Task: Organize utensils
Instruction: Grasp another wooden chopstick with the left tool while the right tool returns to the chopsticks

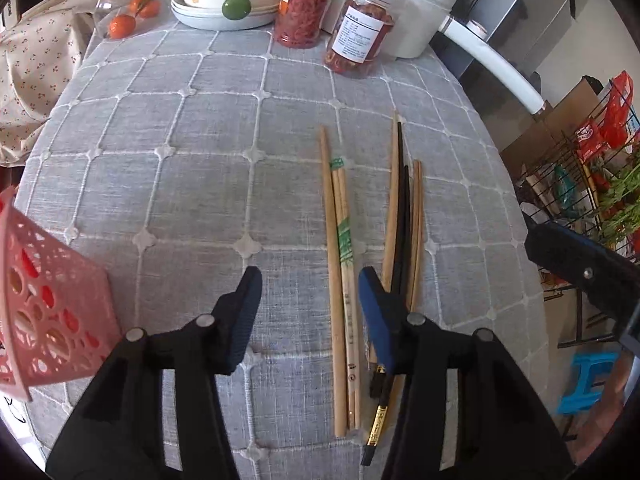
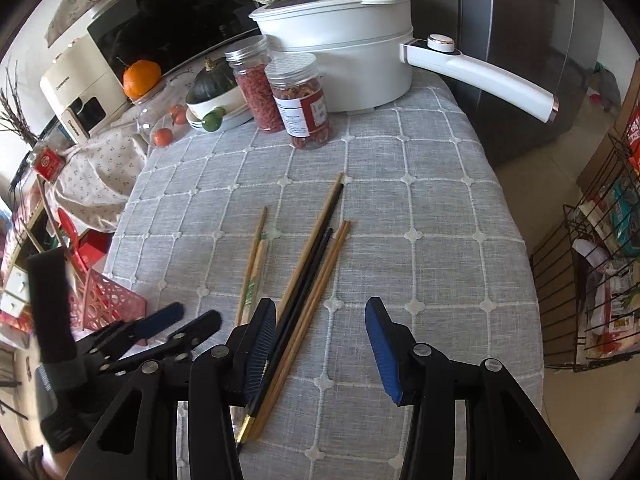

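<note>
- A table covered with a grey checked tablecloth (image 1: 180,184) fills both views; it carries everything named here.
- Along its far edge a white electric pot (image 2: 340,64) with a long handle, two clear jars of dried red food (image 2: 298,100) and a stack of bowls (image 1: 228,4) are set, well apart from the work.
- A pink perforated basket (image 1: 48,300) is seen at the table's left edge, tilted, cut off by the frame; what supports it cannot be made out, nor whether anything lies inside.
- Near the right-hand part of the near edge the chopsticks lie in two loose groups: the pale wooden chopsticks (image 1: 340,280), one wrapped in a green-printed sleeve, and just beside them the dark and brown chopsticks (image 1: 404,220), crossing one another.
- The left gripper (image 1: 310,312) is held released above the pale group, nothing pressed between its pads.
- The right gripper (image 2: 320,344) is likewise released, its left finger beside the dark group, nothing held.
- The step in hand is judged to be the approach for a pick-up; sorting has not visibly begun.
- Next, a descent and a closing around one group's near ends would be called for, then a carry towards the basket.
- The chopsticks' near ends are partly hidden under the fingers; the exact count is uncertain.
</note>
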The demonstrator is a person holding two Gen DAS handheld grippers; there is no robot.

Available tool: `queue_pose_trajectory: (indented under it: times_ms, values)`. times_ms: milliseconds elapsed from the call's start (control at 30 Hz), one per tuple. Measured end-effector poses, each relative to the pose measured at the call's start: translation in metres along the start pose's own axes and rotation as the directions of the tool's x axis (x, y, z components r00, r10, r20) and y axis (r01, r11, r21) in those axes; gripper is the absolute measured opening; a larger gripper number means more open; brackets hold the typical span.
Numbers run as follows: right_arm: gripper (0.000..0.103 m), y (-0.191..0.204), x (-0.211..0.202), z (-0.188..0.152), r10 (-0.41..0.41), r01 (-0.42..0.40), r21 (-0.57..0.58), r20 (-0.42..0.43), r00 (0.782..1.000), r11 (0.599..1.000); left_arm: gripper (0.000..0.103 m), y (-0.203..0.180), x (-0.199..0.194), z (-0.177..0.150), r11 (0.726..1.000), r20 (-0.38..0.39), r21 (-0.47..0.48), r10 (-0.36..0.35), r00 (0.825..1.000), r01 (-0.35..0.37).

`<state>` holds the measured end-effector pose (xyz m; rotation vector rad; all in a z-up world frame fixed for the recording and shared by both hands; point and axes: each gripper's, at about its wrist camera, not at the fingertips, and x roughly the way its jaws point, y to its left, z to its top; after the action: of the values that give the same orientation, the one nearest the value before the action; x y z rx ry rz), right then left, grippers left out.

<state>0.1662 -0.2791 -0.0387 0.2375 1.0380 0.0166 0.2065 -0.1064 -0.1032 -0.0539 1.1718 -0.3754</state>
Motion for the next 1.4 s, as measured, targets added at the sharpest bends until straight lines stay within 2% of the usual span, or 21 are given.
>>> queue_pose_trajectory:
  times_ms: [167, 333, 600, 700, 833, 900, 933, 967, 1067, 1167, 1300, 1400]
  values:
    - [0.047, 0.003, -0.001, -0.001, 0.038, -0.038, 0.01, -0.005, 0.999, 0.999, 0.052, 0.003, 0.011, 0.0, 1.0, -0.017, 0.011, 0.022, 1.0, -0.022]
    - [0.047, 0.004, 0.003, -0.001, 0.04, -0.039, 0.023, -0.013, 0.999, 0.999, 0.051, 0.001, 0.017, -0.002, 0.999, -0.036, 0.046, 0.002, 0.999, 0.0]
    - [0.045, 0.005, 0.005, 0.0, 0.027, -0.027, 0.017, -0.012, 1.0, 1.0, 0.048, -0.002, 0.025, 0.001, 0.998, -0.033, 0.063, 0.027, 0.999, -0.025]
    - [0.045, 0.004, 0.007, 0.001, 0.022, -0.022, 0.027, -0.016, 1.0, 0.999, 0.048, -0.009, 0.03, 0.004, 0.994, -0.033, 0.09, 0.061, 0.998, -0.057]
    - [0.045, 0.003, 0.007, 0.002, 0.023, -0.022, 0.037, -0.015, 1.0, 0.999, 0.046, -0.021, 0.038, 0.013, 0.981, -0.028, 0.134, 0.143, 0.989, -0.138]
    - [0.045, 0.001, 0.005, 0.004, 0.022, -0.022, 0.036, -0.007, 1.0, 0.999, 0.037, -0.028, 0.041, 0.016, 0.973, -0.028, 0.163, 0.168, 0.985, -0.161]
    - [0.045, -0.001, 0.004, 0.004, 0.019, -0.019, 0.042, -0.002, 1.0, 0.999, 0.021, -0.031, 0.042, 0.017, 0.973, -0.03, 0.178, 0.156, 0.987, -0.149]
    - [0.045, -0.003, 0.004, 0.004, 0.019, -0.019, 0.046, -0.003, 1.0, 0.999, 0.012, -0.033, 0.042, 0.017, 0.971, -0.035, 0.188, 0.159, 0.987, -0.15]
    - [0.043, -0.005, 0.006, 0.005, 0.017, -0.017, 0.049, -0.009, 1.0, 0.999, 0.008, -0.023, 0.04, 0.019, 0.982, -0.052, 0.155, 0.118, 0.992, -0.109]
    - [0.038, -0.005, 0.009, 0.008, 0.062, -0.061, 0.054, -0.021, 0.998, 0.997, 0.008, -0.006, 0.028, 0.014, 0.994, -0.059, 0.085, 0.07, 0.996, -0.065]
    - [0.035, -0.004, 0.021, 0.011, 0.089, -0.086, 0.057, -0.052, 0.995, 0.995, 0.008, -0.001, -0.014, 0.0, 0.999, 0.038, 0.047, 0.018, 0.999, -0.02]
    - [0.031, 0.002, 0.041, 0.01, 0.153, -0.146, 0.07, -0.099, 0.983, 0.987, 0.008, 0.001, -0.057, -0.008, 0.999, 0.145, 0.024, -0.043, 0.988, 0.04]
